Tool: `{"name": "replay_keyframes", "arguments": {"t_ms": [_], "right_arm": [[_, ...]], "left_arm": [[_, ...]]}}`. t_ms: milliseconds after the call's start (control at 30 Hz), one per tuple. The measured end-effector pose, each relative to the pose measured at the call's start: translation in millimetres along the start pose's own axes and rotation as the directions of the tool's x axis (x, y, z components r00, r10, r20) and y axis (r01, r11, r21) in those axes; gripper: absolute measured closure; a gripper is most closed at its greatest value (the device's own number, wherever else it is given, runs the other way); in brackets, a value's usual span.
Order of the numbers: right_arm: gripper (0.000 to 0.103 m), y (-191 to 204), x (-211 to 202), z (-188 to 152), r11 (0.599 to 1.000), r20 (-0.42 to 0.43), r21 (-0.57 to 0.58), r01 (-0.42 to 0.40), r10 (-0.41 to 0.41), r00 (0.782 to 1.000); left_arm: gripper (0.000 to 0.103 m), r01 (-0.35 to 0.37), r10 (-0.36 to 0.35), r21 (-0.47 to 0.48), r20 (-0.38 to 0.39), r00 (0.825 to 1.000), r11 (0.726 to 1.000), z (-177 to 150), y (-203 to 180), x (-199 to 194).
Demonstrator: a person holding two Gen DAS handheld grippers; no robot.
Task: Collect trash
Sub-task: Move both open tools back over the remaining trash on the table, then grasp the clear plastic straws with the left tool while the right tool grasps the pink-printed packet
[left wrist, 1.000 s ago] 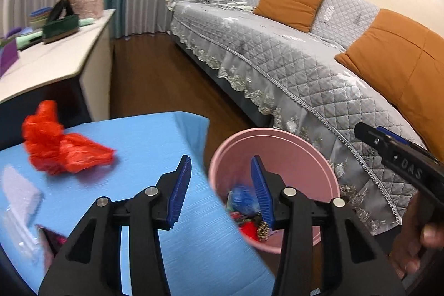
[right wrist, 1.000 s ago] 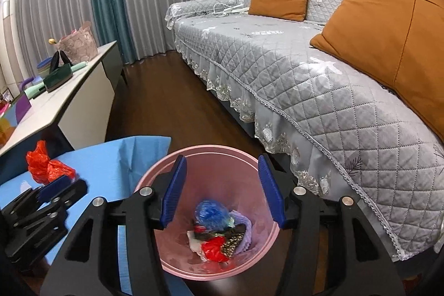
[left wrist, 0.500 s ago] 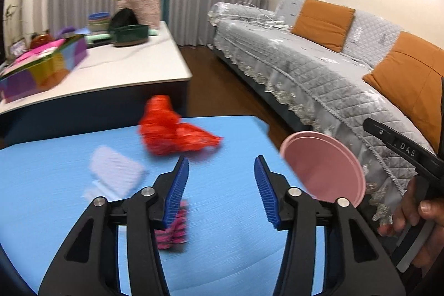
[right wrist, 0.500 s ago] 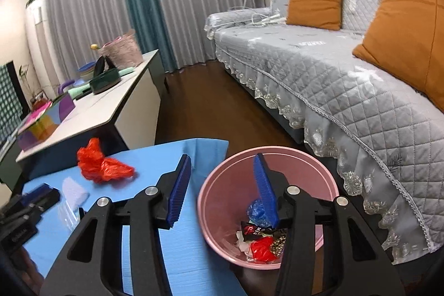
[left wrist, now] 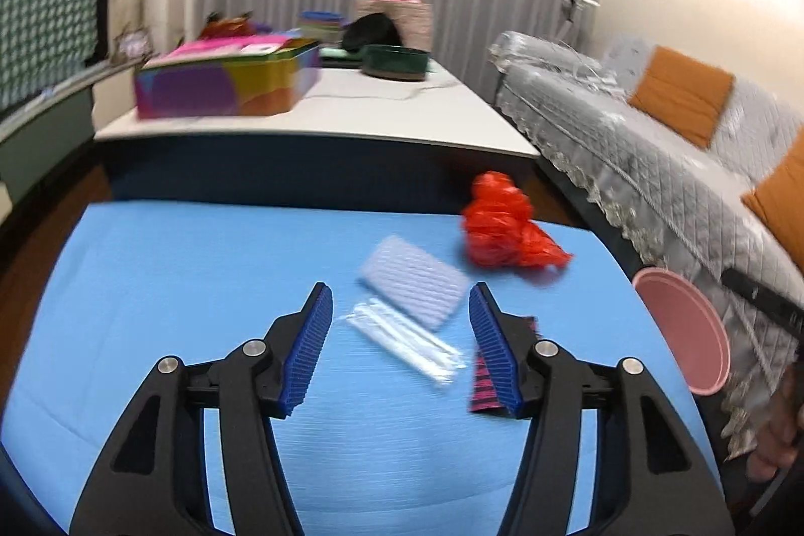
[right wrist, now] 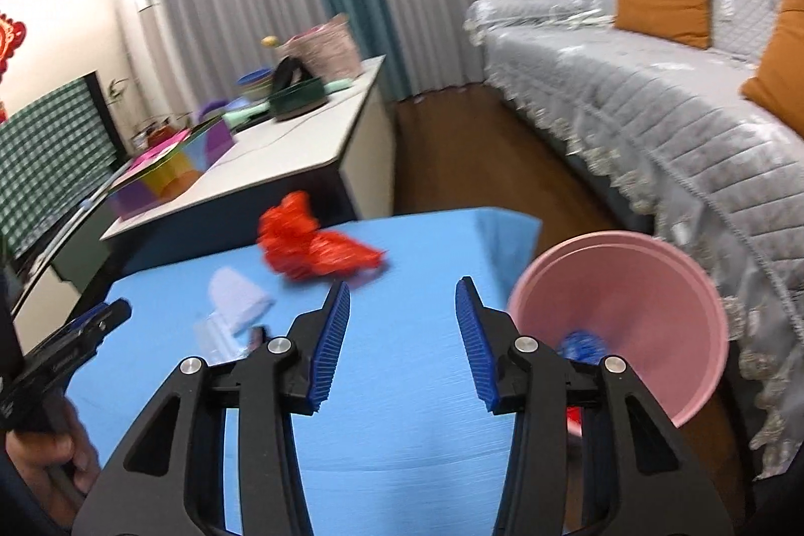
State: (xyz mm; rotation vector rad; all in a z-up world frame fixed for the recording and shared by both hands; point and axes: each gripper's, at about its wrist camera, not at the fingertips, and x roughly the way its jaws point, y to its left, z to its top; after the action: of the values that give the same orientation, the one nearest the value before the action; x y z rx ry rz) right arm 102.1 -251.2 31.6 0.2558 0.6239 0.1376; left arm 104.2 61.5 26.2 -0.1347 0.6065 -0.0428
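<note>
Because four pieces of trash are left on the blue tablecloth [left wrist: 151, 285], both grippers are directed at the table and not at the pink bin [right wrist: 623, 285]. In the left wrist view the left gripper [left wrist: 400, 345] is seen with jaws apart and nothing between the pads; its jaws have just been opening, judged as readiness for a pick. A clear plastic wrapper [left wrist: 402, 342] lies in line with the gap, a pale ribbed pad [left wrist: 414, 280] at 12 o'clock of it, a crumpled red plastic bag [left wrist: 502, 224] at 1 o'clock, and a pink-and-black striped wrapper [left wrist: 485, 385] at 3 o'clock, partly hidden behind the right-hand finger.

The right gripper [right wrist: 402, 337] is also held empty, its jaws parted though just narrowed. The bin is stood off the table's edge, at 3 o'clock of the cloth, probably so that drops are short.

Only the right wrist view shows the bin's inside, where blue and red scraps already lie; the left wrist view shows just its rim. The striped wrapper is shown clearly only by the left camera.
</note>
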Motion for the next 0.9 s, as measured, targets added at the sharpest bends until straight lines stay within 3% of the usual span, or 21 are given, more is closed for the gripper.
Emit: {"name": "replay_keyframes", "arguments": {"t_ms": [133,300,433,767,900], "right_arm": [[0.058,29.6,15.4,-6.9,0.998,-0.038,-0.038,-0.054,0.052,0.998],[0.058,62.3,39.7,-13.0,0.992,-0.085,-0.075,-0.106,0.099,0.991],[0.058,80.6,61.5,-20.6,0.985,-0.141,-0.093,-0.145,0.131,0.981],[0.059,101.8,106.5,-40.2,0.979,-0.257,-0.125,-0.160,0.124,0.958],[0.076,103.8,117.4,-44.7,0.974,-0.299,-0.123,-0.188,0.144,0.943]], "left_arm": [[0.062,-0.030,0.031,-0.031,0.005,1.000,0.999,-1.2,27.2,-0.9],[0.074,-0.014,0.013,-0.051,-0.020,1.000,0.999,-7.6,39.4,6.3],[0.075,0.014,-0.017,-0.053,-0.050,0.999,0.999,-15.4,38.0,17.4],[0.075,0.060,-0.071,-0.101,-0.106,0.992,0.993,-25.5,32.4,50.3],[0.074,0.095,-0.114,-0.145,-0.129,0.985,0.985,-28.7,29.1,64.9]]}}
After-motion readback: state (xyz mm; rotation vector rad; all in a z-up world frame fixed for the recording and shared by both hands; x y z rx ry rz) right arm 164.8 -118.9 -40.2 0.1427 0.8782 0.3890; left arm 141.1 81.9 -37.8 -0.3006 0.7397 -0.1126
